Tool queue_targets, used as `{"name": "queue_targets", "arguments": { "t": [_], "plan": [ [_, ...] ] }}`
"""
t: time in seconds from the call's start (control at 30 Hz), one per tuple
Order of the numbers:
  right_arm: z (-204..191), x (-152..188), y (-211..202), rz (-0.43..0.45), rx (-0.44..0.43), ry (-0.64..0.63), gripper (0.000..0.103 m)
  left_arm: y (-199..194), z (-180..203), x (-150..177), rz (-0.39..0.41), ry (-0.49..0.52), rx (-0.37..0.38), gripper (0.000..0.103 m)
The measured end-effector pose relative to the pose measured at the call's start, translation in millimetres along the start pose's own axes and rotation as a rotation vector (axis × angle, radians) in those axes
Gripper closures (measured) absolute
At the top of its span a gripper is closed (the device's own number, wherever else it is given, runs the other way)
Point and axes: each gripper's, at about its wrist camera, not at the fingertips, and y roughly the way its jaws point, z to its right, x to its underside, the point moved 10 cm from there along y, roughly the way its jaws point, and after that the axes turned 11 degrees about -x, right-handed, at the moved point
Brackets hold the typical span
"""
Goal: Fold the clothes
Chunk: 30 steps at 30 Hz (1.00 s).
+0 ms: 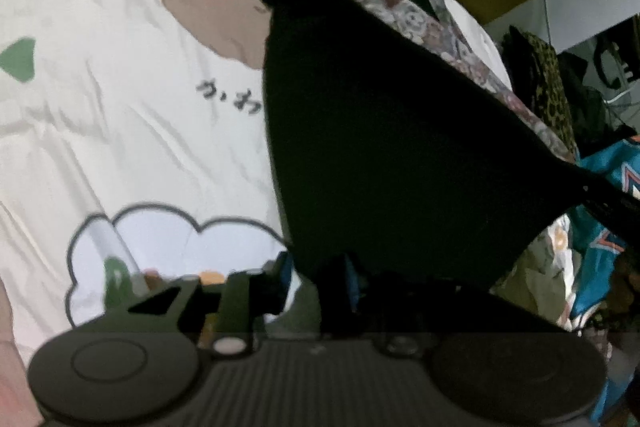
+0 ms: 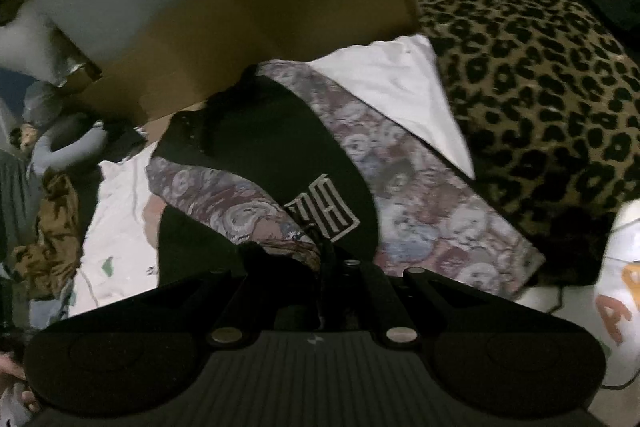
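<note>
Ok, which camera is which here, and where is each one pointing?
Left wrist: sits behind the left gripper, looks along it at the black garment held up over a white printed sheet; only the gripper body shows.
Right wrist: sits behind the right gripper, looks at the same garment's floral sleeves, a cardboard box and a leopard-print cloth; gripper body only.
Shared: the black garment, the box and the leopard cloth.

garment (image 2: 272, 147) on sheet (image 1: 100, 107), cardboard (image 2: 280, 7) behind
</note>
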Motion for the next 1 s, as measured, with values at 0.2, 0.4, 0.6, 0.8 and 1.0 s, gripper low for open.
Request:
{"name": "queue_targets", "arguments": {
  "t": [0.2, 0.4, 0.6, 0.8, 1.0],
  "plan": [
    [24, 12, 8, -0.030, 0.053, 0.009, 0.102, 8, 14, 17, -0.055, 0.015, 0.062, 0.058],
    [30, 28, 25, -0.082, 0.096, -0.052, 0.099, 23, 21, 27, -0.073, 0.045, 0.078, 0.055],
    [34, 26, 33, -0.073, 0.123, -0.068, 0.089, 28, 23, 27, -0.058, 0.059, 0.106, 0.050],
    [41, 23, 37, -0.054, 0.123, -0.053, 0.065, 29, 27, 34, -0.063, 0.051, 0.151, 0.050],
    [49, 20, 42, -0.034, 0.122, -0.035, 0.093, 26, 31, 34, -0.060, 0.050, 0.169, 0.098]
  ]
}}
